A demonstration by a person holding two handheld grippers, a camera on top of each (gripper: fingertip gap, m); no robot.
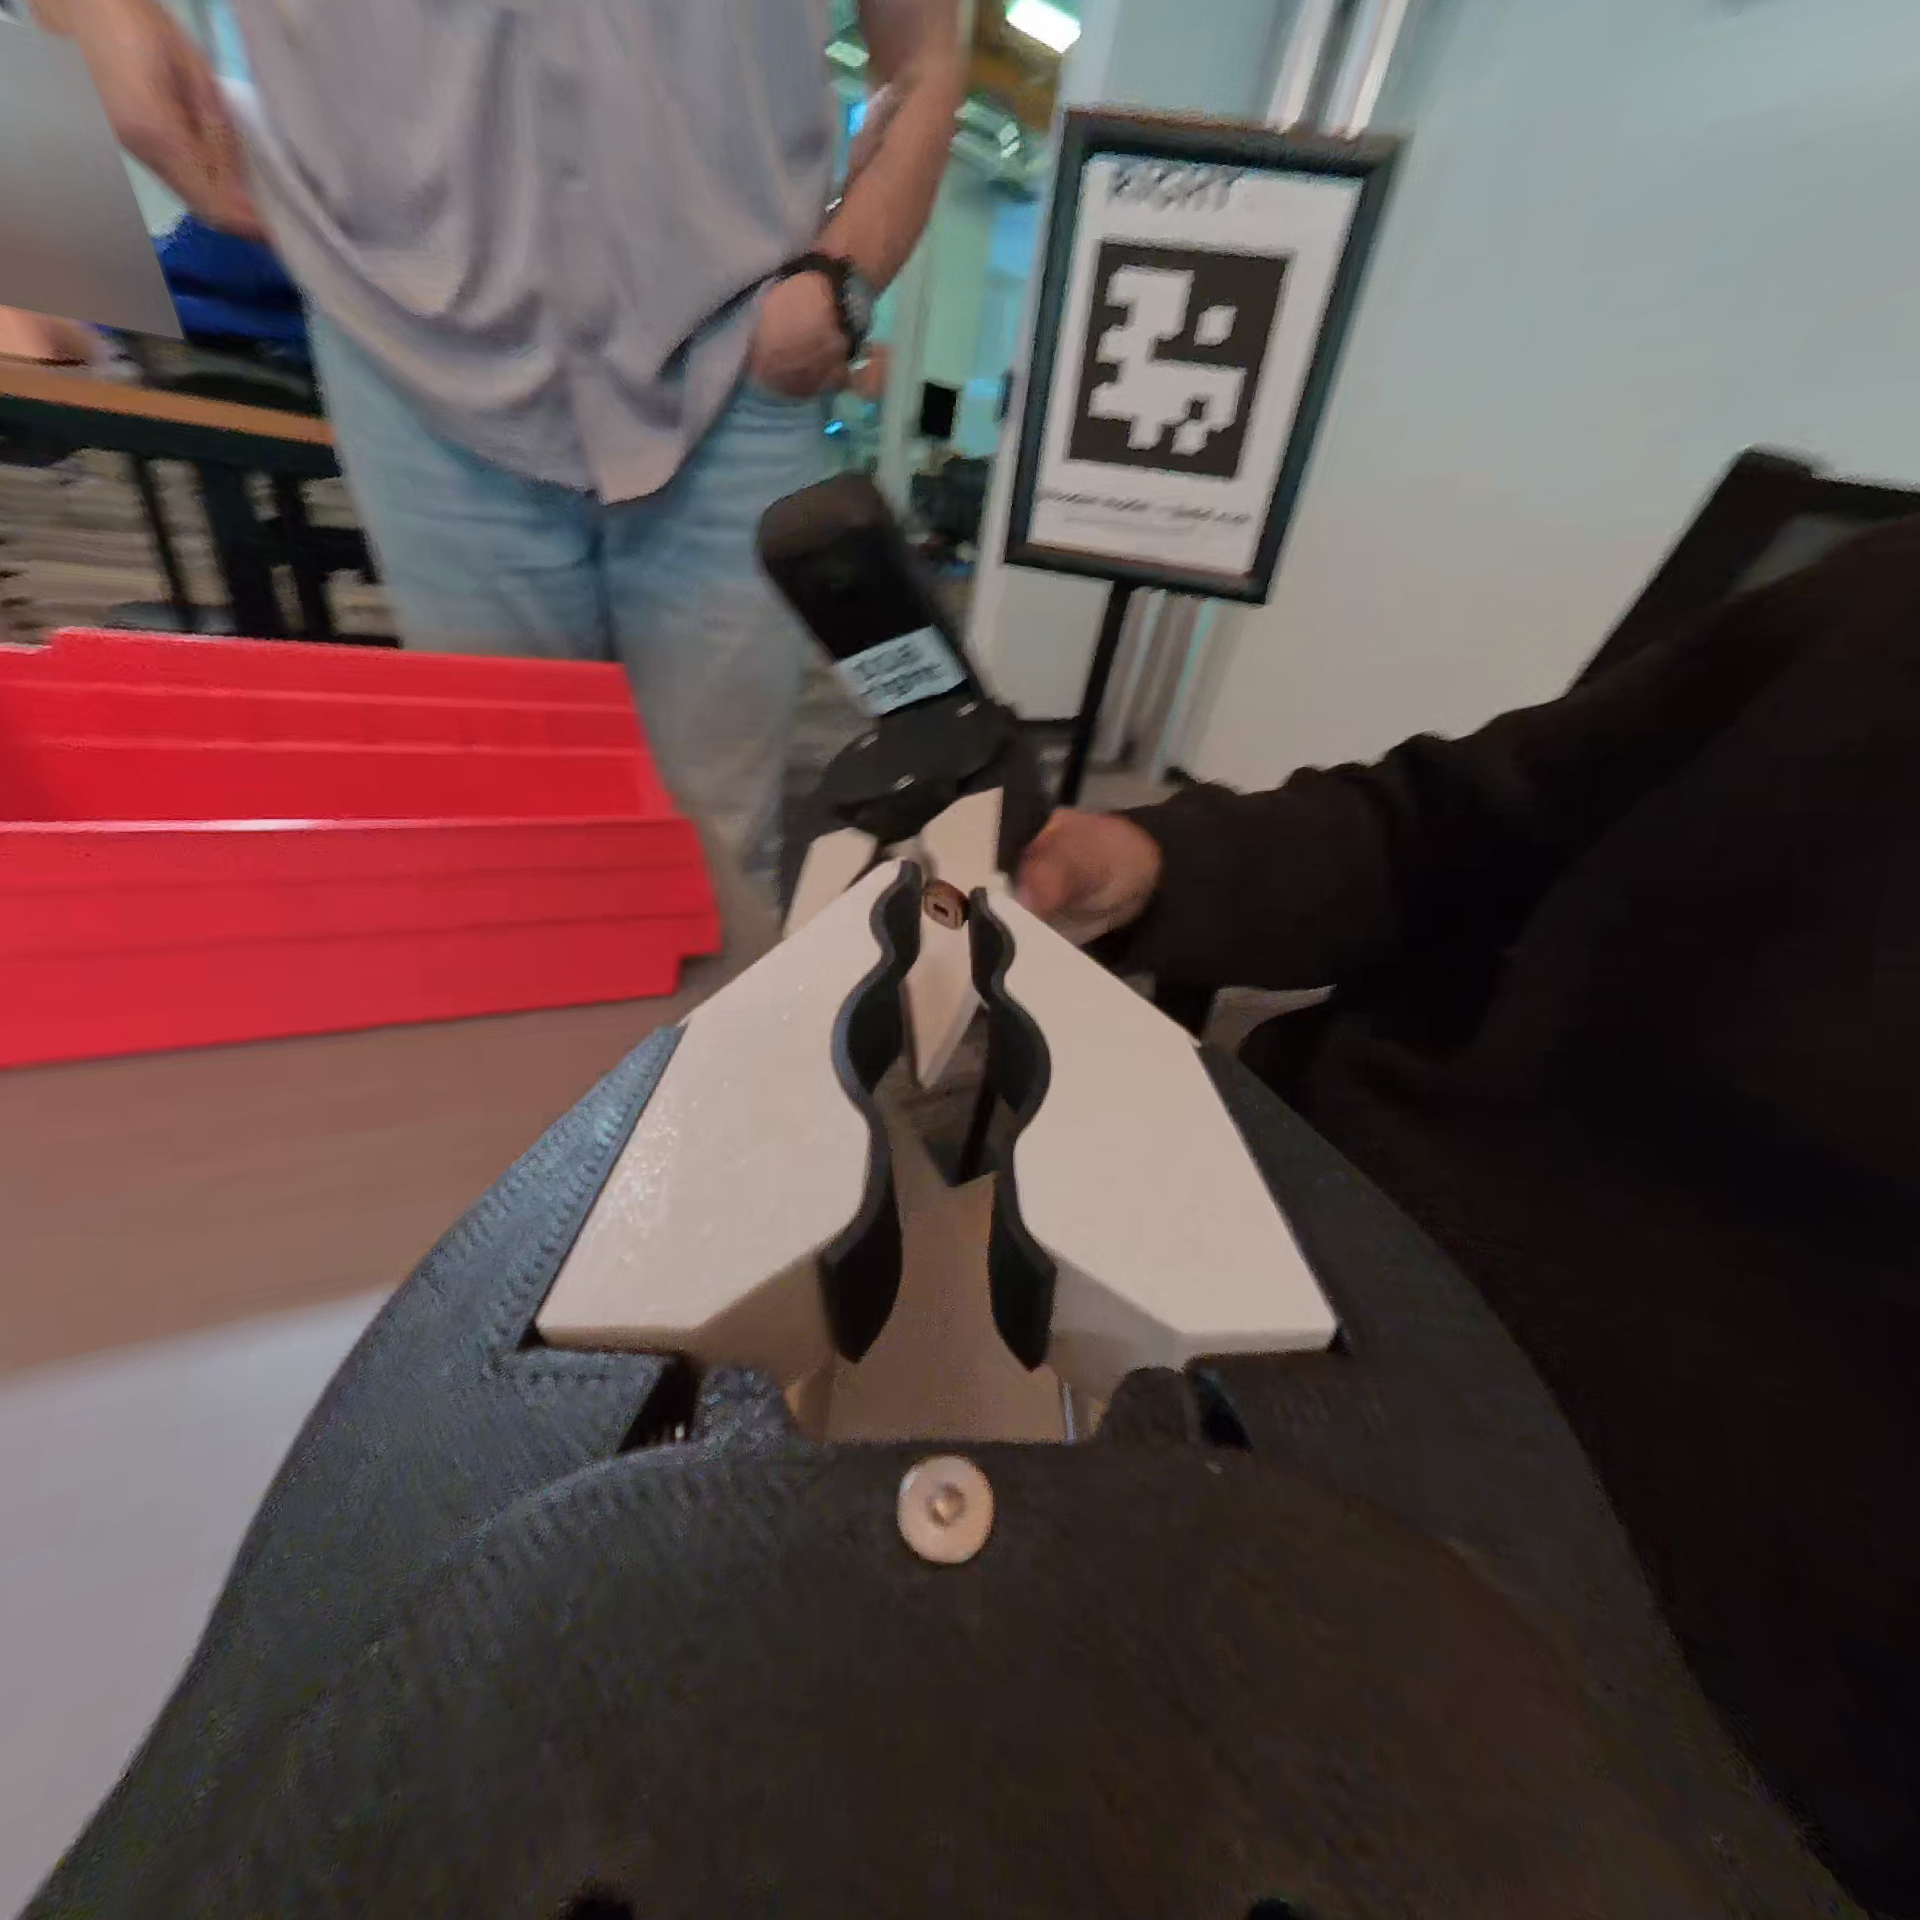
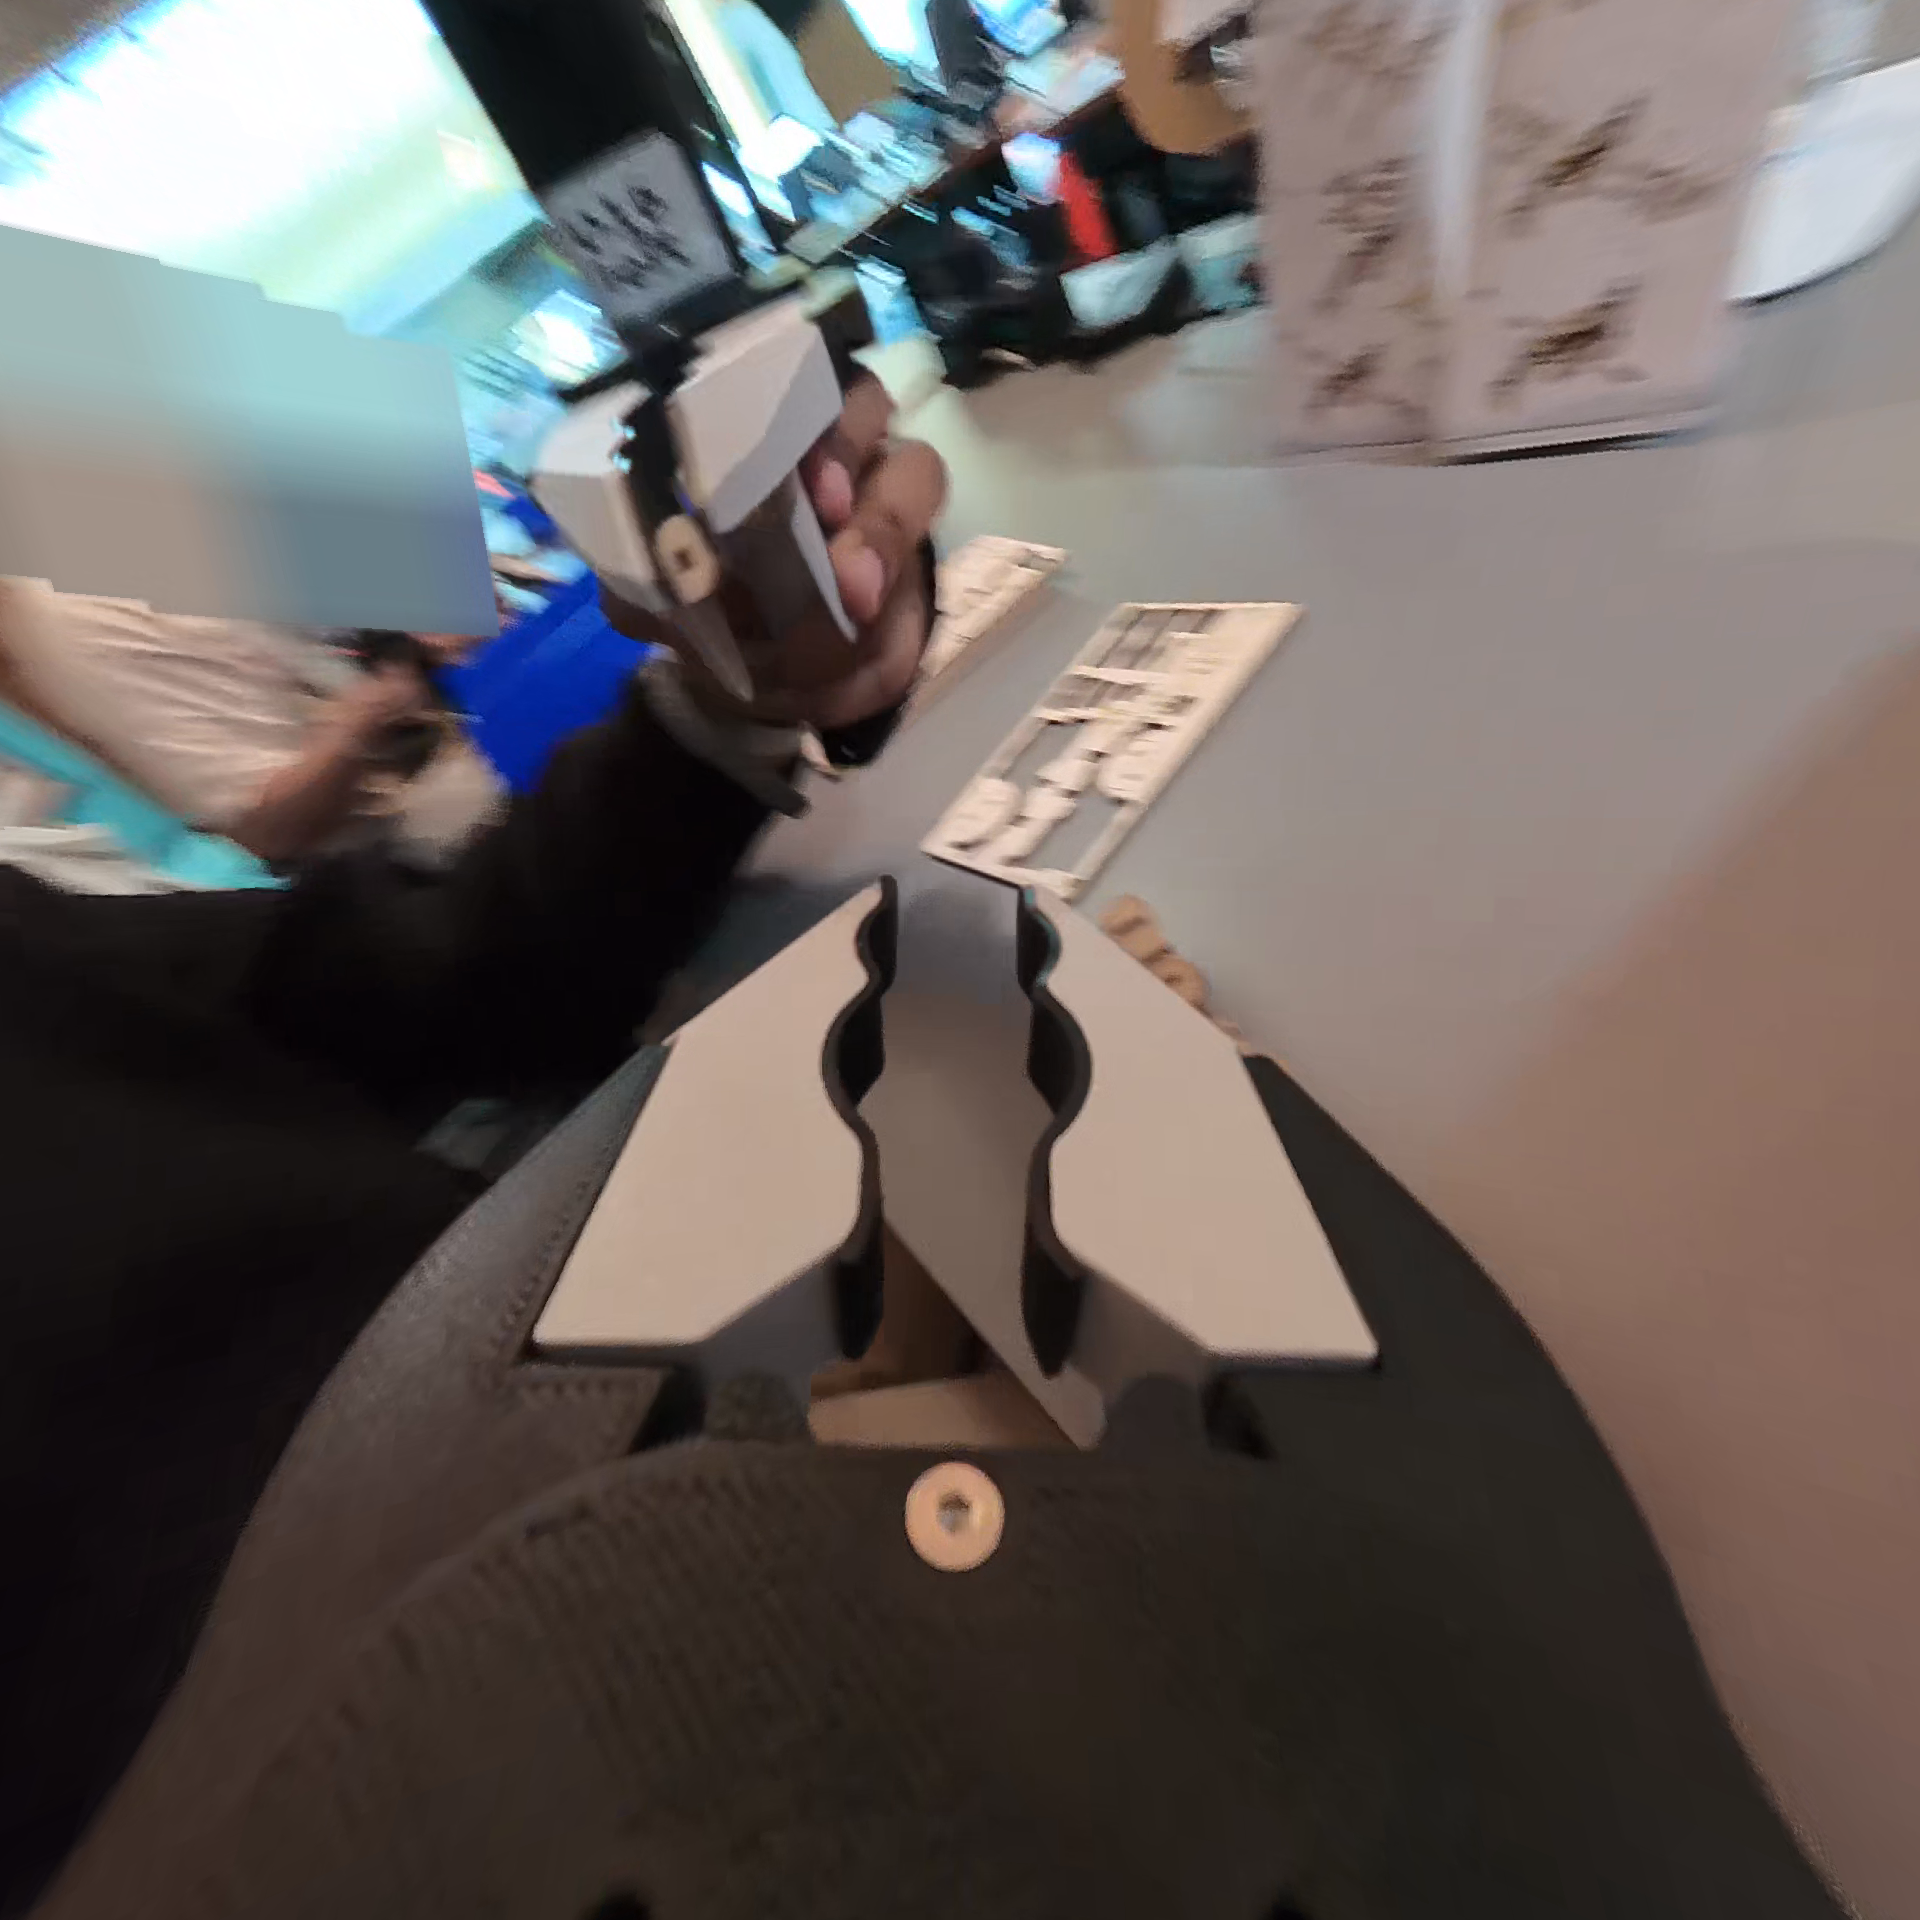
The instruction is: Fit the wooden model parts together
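My left gripper is shut on a small brown wooden piece with a slot, pinched at the fingertips and held in the air. The right wrist view shows it from the front, with the piece between its white fingers. My right gripper is open and empty, above the grey table. In the left wrist view it hangs just beyond the held piece. A pale wooden sheet of cut-out parts lies flat on the table, with a second sheet behind it.
Stacked red trays sit at the left on the brown table. A person stands behind them. A framed black-and-white marker sign stands on a pole at the back. Small loose wooden parts lie near my right fingertip. My hands' fingertips stand some 7 centimetres from each other.
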